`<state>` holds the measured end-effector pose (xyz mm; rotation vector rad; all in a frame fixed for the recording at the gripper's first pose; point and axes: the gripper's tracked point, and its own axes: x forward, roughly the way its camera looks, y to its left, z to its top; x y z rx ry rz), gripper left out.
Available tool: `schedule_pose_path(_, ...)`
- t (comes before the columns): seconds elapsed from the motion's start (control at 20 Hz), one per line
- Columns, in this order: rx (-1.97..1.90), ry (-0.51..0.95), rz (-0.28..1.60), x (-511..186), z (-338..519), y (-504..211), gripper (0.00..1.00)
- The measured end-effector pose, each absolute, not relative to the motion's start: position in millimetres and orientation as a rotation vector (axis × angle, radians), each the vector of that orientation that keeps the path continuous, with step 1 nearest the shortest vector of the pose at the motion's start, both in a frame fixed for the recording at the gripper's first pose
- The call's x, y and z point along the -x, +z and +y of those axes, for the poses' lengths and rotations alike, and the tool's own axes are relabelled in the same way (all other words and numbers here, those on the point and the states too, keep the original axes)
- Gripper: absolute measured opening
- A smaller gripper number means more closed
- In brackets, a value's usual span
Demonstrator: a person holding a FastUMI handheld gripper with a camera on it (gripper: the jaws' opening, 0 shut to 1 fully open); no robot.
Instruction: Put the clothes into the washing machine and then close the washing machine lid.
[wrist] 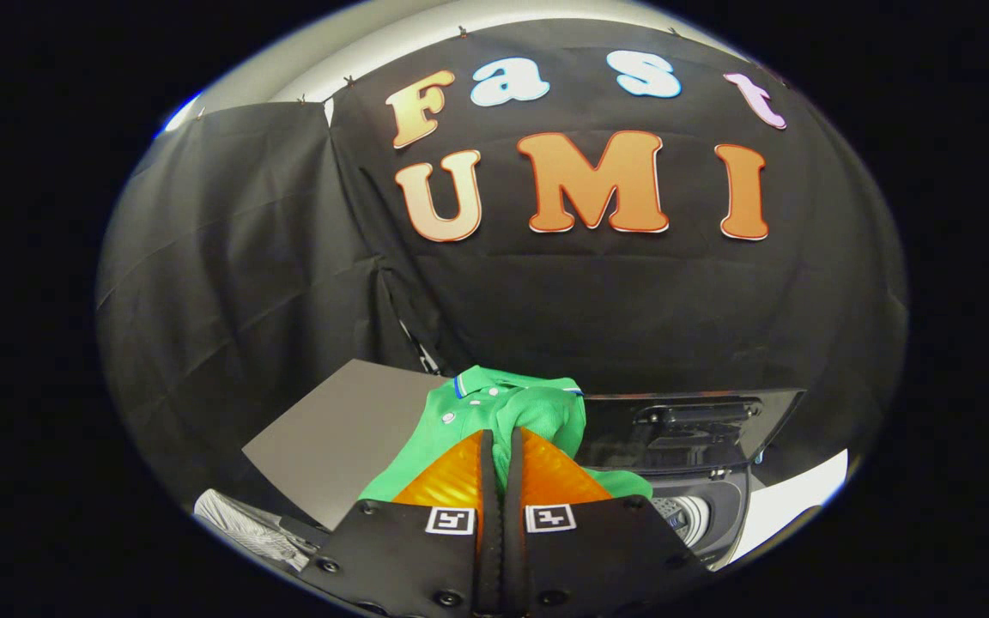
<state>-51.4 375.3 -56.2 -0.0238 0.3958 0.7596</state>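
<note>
Claw [499, 455] fingers stand nearly closed in the gripper view, with only a thin gap between them, and the green polo shirt [494, 403] is bunched at their tips, so both fingers appear to pinch a fold of it. The shirt hangs lifted, its collar and buttons spread ahead of and to the left of the fingertips, with more cloth falling on either side of the fingers. The washing machine [791, 498] lies below and to the right of the claw; its dark lid [692, 425] stands raised just right of the shirt, and the drum opening [690, 517] shows under that lid, right of the right finger. A grey board [331, 442] leans to the left of the shirt, and a pale striped cloth [245, 528] lies lower left, well apart from the machine. By my judgement the shirt must travel rightward and down from here to reach the drum, passing under the raised lid's front edge. The claw points roughly level toward the booth wall, held above the machine's top; the hand carrying it is out of sight.
</note>
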Motion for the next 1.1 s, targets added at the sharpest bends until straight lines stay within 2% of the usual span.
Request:
schedule_pose_path(0.5, -0.004, 0.568, 0.306, -13, 296, -31, 0.08)
schedule_pose_path(0.75, 0.014, 0.477, 0.327, -46, 255, -49, 0.08)
schedule_pose_path(1.1, -0.015, 0.426, 0.370, -64, 220, -75, 0.08)
